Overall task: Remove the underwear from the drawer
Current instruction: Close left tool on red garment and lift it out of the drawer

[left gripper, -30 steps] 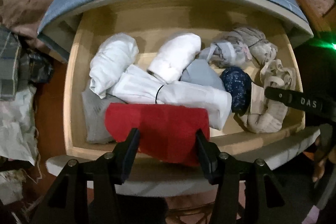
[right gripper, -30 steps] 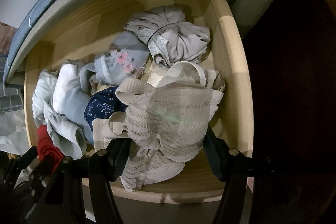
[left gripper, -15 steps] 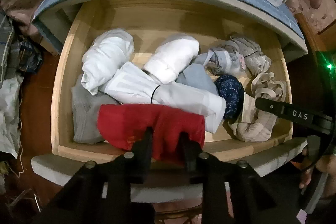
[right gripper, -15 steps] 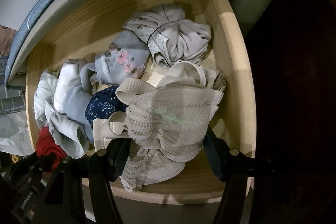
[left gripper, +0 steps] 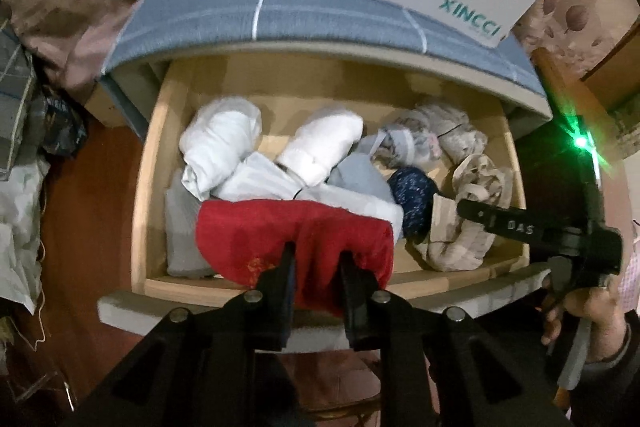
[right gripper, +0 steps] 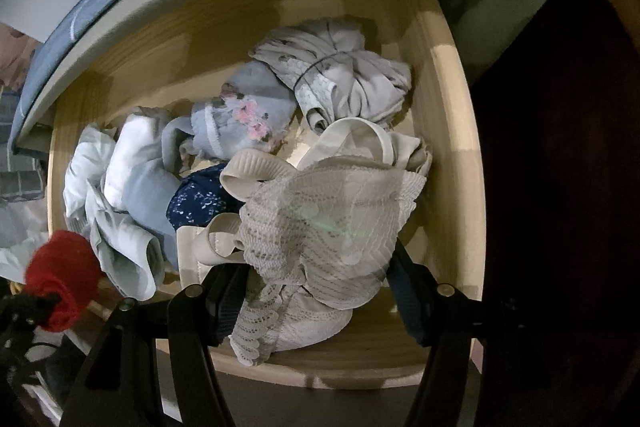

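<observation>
Slippage threatens the red underwear [left gripper: 292, 239] pinched in the left tool [left gripper: 316, 263] above the drawer [left gripper: 140, 187], snagging white rolls [left gripper: 224, 143], while the right tool [right gripper: 316, 291] gapes wide around lace [right gripper: 328, 219].

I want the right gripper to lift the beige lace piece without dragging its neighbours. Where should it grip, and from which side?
Grip the bunched top of the beige lace underwear, coming from above at the drawer's front edge. It sits highest there, between the right gripper's open fingers, clear of the navy floral piece.

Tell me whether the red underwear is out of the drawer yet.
Partly out. The left gripper is shut on the red underwear, which drapes over the drawer front edge, its upper part above the drawer's clothes.
</observation>
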The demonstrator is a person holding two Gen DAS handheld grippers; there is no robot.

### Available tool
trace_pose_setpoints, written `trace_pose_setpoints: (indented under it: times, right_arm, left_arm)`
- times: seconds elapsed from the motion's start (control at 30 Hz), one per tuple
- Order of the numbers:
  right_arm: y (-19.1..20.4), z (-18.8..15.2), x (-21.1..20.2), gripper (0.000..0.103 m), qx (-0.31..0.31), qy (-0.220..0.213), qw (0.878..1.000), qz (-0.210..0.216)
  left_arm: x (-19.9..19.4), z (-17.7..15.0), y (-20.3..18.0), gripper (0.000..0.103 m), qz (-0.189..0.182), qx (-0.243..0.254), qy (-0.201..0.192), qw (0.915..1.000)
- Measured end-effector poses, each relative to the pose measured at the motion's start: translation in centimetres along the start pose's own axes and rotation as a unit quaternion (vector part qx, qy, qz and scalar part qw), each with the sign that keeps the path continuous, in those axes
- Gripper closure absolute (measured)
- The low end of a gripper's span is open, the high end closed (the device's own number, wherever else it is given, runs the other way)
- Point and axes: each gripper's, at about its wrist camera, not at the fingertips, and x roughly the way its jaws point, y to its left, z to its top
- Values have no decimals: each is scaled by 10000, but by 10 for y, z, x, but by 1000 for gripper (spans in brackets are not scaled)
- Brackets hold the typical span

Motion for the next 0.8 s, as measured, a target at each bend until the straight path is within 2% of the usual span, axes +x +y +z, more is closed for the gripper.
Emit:
trace_pose_setpoints:
  times: [0.43, 0.6, 0.8]
  right_arm:
    - [5, -7, -19, 43, -119, -420, 9990, -81]
    - [7, -12, -27, 43, -160, -607, 9980, -33]
    - [5, -19, -35, 43, -162, -729, 9972, 33]
  left_arm:
    - [-49, 13, 7, 84, -44, 131, -593, 9981]
    - [-79, 31, 9, 84, -90, 170, -955, 9952]
    - [-121, 74, 10, 84, -74, 325, -1482, 9884]
